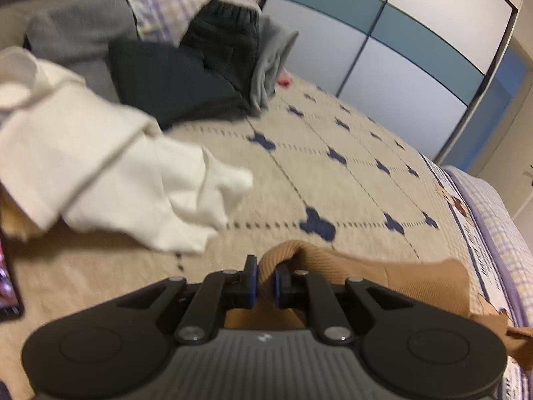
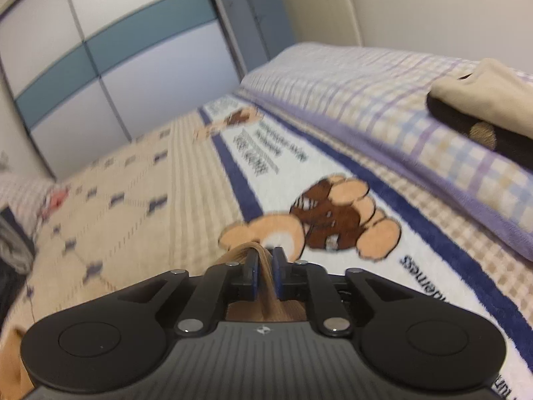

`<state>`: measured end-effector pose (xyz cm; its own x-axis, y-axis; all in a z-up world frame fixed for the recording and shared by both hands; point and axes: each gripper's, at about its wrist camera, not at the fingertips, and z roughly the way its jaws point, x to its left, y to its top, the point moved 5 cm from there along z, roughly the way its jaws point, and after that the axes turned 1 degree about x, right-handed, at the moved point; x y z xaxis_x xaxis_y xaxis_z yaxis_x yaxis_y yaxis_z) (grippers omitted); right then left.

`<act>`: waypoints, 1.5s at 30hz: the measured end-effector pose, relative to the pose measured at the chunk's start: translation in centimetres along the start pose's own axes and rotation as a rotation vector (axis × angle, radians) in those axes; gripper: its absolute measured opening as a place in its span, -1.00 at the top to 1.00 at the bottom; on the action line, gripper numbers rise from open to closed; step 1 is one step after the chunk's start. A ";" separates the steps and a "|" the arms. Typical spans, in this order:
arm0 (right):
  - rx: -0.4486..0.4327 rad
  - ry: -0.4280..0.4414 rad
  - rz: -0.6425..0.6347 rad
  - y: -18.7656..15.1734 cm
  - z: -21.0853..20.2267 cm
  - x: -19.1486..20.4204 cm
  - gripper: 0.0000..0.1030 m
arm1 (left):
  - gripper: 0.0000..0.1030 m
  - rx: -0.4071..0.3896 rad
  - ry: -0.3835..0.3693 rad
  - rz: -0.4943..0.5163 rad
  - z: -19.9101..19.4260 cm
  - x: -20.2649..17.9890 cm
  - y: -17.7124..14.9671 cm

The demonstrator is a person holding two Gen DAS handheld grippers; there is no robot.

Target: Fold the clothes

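Beige quilted bed cover (image 1: 333,173) is filling mid-frame, with a heap of white, grey and dark clothes (image 1: 140,76) lying upper left. Lower centre, a tan ribbed garment (image 1: 359,266) is being pinched by the left tool (image 1: 265,285) and the right tool (image 2: 265,275), both clenched on its folds.

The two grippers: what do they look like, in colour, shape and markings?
The left gripper and the right gripper look alike. Each has a dark grey ribbed body with a small white logo, two round black lobes at its sides, and black linkage bars with silver pivot pins. The black fingers carry blue pads. No cables, hands or sleeves are visible.
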<state>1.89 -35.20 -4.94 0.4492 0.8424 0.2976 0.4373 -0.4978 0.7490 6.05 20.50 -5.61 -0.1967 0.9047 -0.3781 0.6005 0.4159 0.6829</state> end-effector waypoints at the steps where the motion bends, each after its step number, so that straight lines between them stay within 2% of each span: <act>1: 0.012 0.009 -0.006 -0.2 0.0 0.2 0.71 | 0.74 0.009 -0.013 -0.005 0.0 0.0 -0.1; 3: 0.019 0.027 -0.020 -0.4 -0.1 0.8 0.46 | 0.47 0.007 -0.027 -0.012 -0.2 -0.2 -0.2; 5: 0.016 0.045 -0.034 -0.6 -0.4 1.5 0.35 | 0.03 -0.002 -0.039 -0.021 -0.7 -0.4 -0.2; 7: 0.021 0.064 -0.051 -0.7 -0.6 2.3 0.25 | -0.21 -0.014 -0.061 -0.026 -1.2 -0.8 -0.3; 8: 0.029 0.075 -0.060 -0.8 -0.6 2.8 0.21 | -0.24 -0.019 -0.071 -0.028 -1.5 -1.0 -0.4; 12: 0.097 0.149 -0.109 -2.4 -0.2 5.2 0.20 | -0.29 -0.005 -0.124 -0.011 -2.1 -2.3 -1.0; 19: 0.181 0.215 -0.230 -4.8 0.0 8.9 0.15 | -0.30 0.157 -0.248 0.006 -0.1 -6.0 -4.0; 28: 0.230 0.251 -0.203 -5.8 0.7 10.0 0.11 | -0.39 0.261 -0.312 0.019 1.8 -9.5 -6.4; 38: 0.298 0.308 -0.208 -7.5 0.8 11.4 0.10 | -0.41 0.364 -0.388 -0.032 3.5 -12.6 -8.7; 45: 0.321 0.325 -0.208 -8.1 0.7 11.7 0.10 | -0.40 0.362 -0.419 -0.023 3.8 -14.9 -9.8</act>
<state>4.22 -21.44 -7.93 0.0840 0.9258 0.3686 0.7326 -0.3081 0.6069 6.05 2.54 -9.08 0.0682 0.7509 -0.6569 0.8422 0.3096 0.4413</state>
